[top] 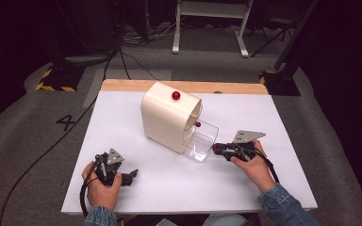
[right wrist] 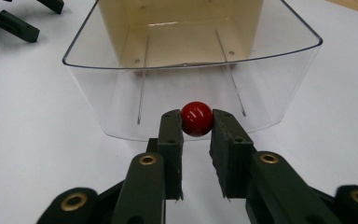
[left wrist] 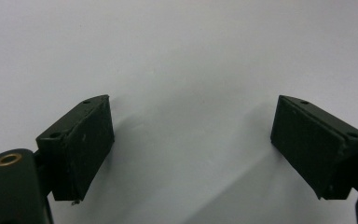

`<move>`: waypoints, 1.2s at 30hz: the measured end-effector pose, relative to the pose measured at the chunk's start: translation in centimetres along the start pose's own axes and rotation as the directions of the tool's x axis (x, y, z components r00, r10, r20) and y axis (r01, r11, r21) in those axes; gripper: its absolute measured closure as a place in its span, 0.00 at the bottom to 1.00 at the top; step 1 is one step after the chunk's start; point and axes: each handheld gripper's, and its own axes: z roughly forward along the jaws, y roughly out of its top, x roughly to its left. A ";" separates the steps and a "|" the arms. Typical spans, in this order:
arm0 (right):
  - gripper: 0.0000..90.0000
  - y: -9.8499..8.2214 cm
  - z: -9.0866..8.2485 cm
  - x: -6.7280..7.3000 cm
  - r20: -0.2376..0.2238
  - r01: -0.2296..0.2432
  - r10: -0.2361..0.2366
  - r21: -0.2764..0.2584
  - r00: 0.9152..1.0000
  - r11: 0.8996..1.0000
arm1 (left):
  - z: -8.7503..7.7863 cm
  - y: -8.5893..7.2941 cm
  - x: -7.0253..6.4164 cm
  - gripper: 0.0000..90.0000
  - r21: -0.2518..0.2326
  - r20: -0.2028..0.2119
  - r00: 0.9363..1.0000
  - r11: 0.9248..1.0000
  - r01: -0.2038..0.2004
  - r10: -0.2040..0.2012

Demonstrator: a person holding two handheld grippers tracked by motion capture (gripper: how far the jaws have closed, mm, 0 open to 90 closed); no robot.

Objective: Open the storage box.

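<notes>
glossy red knob [right wrist: 197, 118], clear plastic drawer [right wrist: 121, 112] — matt tongs [right wrist: 196, 135]

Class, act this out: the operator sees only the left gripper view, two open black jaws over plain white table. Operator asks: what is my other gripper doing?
Observer: The right gripper is shut on a red knob at the front of a clear drawer.
Operator: Drawer of what?
Observer: A cream cabinet mid-table; the drawer stands pulled out on the right gripper's side.
Operator: Any other knobs?
Observer: Yes, a second red knob sits on top of the cabinet.
Operator: And where is my left gripper?
Observer: Near the table's front edge, apart from the cabinet.
</notes>
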 end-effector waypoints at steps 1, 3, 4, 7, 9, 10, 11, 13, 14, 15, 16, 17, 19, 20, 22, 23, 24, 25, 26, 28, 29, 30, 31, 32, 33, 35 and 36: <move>0.83 0.0 0.0 0.0 0.000 0.000 0.000 0.000 1.000 1.000 | 0.0 0.0 0.0 0.15 0.000 0.000 1.000 1.000 0.000 0.000; 0.83 -0.5 -0.5 0.1 0.001 -0.007 0.007 0.003 1.000 1.000 | 0.0 0.0 0.0 0.15 -0.002 -0.001 1.000 1.000 0.002 -0.002; 0.83 -0.6 -0.6 0.1 0.002 -0.006 0.006 0.004 1.000 1.000 | 0.0 0.0 0.0 0.15 0.000 -0.002 1.000 1.000 0.000 0.000; 0.83 -0.9 -0.7 0.1 0.003 -0.005 0.005 0.015 1.000 1.000 | 0.0 -0.1 0.0 0.15 -0.003 -0.005 1.000 1.000 -0.001 0.001; 0.83 -1.3 -0.9 0.0 0.002 -0.016 0.016 0.014 1.000 1.000 | 0.0 0.0 0.0 0.15 -0.001 -0.002 1.000 1.000 0.000 0.000; 0.83 -1.4 -0.9 -0.1 0.001 -0.017 0.017 0.015 1.000 1.000 | 0.0 0.0 0.0 0.15 -0.001 -0.002 1.000 1.000 -0.001 0.001; 0.83 -1.5 -0.8 -0.1 0.001 -0.018 0.018 0.020 1.000 1.000 | 0.0 0.0 0.0 0.15 -0.001 -0.002 1.000 1.000 -0.001 0.001; 0.83 -1.7 -0.7 -0.1 0.005 -0.012 0.012 0.036 1.000 0.999 | 0.0 0.0 0.0 0.15 -0.001 -0.002 1.000 1.000 -0.001 0.001; 0.83 -1.7 -0.7 -0.1 0.005 -0.012 0.012 0.036 1.000 0.999 | 0.0 0.0 0.0 0.15 -0.001 -0.002 1.000 1.000 -0.001 0.001; 0.82 -1.9 -0.6 -0.1 0.009 -0.009 0.008 0.054 1.000 0.998 | 0.0 0.0 0.0 0.15 0.001 -0.001 1.000 1.000 -0.001 0.001; 0.82 -1.9 -0.6 -0.1 0.009 -0.009 0.008 0.054 1.000 0.998 | 0.0 0.0 0.0 0.15 0.001 -0.001 1.000 1.000 -0.001 0.001; 0.82 -2.0 -0.6 -0.1 0.008 -0.011 0.010 0.058 1.000 0.998 | 0.0 0.0 0.0 0.15 0.003 0.000 1.000 1.000 -0.001 0.001; 0.82 -2.3 -0.5 -0.2 0.005 -0.013 0.013 0.071 1.000 0.997 | 0.0 0.0 0.0 0.14 0.002 0.002 1.000 1.000 0.002 -0.002; 0.79 -2.5 -0.5 -0.3 0.013 -0.017 0.016 0.077 1.000 0.997 | 0.0 0.0 0.0 0.14 0.001 0.000 1.000 1.000 0.001 -0.001; 0.78 -2.6 -0.6 -0.3 0.010 -0.024 0.023 0.076 1.000 0.997 | 0.0 0.0 0.0 0.15 0.001 0.000 1.000 1.000 0.001 -0.001; 0.78 -2.6 -0.6 -0.3 0.010 -0.024 0.023 0.076 1.000 0.997 | 0.0 0.0 0.0 0.14 0.001 0.000 1.000 1.000 0.001 -0.001; 0.76 -2.7 -0.9 -0.3 0.016 -0.028 0.027 0.068 1.000 0.997 | 0.0 0.0 0.0 0.14 0.002 0.001 1.000 1.000 0.003 -0.003; 0.76 -2.7 -1.0 -0.3 0.017 -0.031 0.030 0.064 0.999 0.997 | 0.0 0.0 0.0 0.14 0.002 0.002 1.000 1.000 0.003 -0.003; 0.76 -2.7 -1.2 -0.3 0.018 -0.033 0.032 0.060 0.999 0.998 | 0.0 0.0 0.0 0.14 0.002 0.002 1.000 1.000 0.003 -0.003; 0.75 -2.6 -1.5 -0.3 0.019 -0.036 0.035 0.052 0.999 0.998 | 0.0 0.0 0.0 0.14 0.003 0.001 1.000 1.000 0.001 -0.001; 0.75 -2.5 -1.6 -0.4 0.018 -0.040 0.040 0.048 0.999 0.998 | 0.0 0.0 0.0 0.14 0.003 0.001 1.000 1.000 0.001 -0.001; 0.75 -2.4 -1.8 -0.4 0.019 -0.045 0.044 0.041 0.999 0.998 | 0.0 0.0 0.0 0.14 0.002 0.002 1.000 1.000 0.003 -0.003; 0.75 -2.4 -1.8 -0.4 0.019 -0.045 0.044 0.041 0.999 0.998 | 0.0 0.0 0.0 0.14 0.003 0.002 1.000 1.000 0.003 -0.003; 0.75 -2.0 -2.2 -0.5 0.024 -0.049 0.048 0.025 0.999 0.998 | 0.0 0.0 0.0 0.14 0.002 0.002 1.000 1.000 0.003 -0.003; 0.75 -1.8 -2.4 -0.5 0.025 -0.048 0.047 0.019 0.999 0.999 | 0.0 0.0 0.0 0.14 0.002 0.002 1.000 1.000 0.003 -0.003; 0.75 -1.3 -2.9 -0.5 0.029 -0.046 0.046 -0.003 0.999 0.999 | 0.0 0.0 0.0 0.14 0.000 0.000 1.000 1.000 0.001 -0.001; 0.75 -1.3 -2.9 -0.5 0.029 -0.046 0.046 -0.003 0.999 0.999 | 0.0 0.0 0.0 0.14 0.000 0.000 1.000 1.000 0.001 -0.001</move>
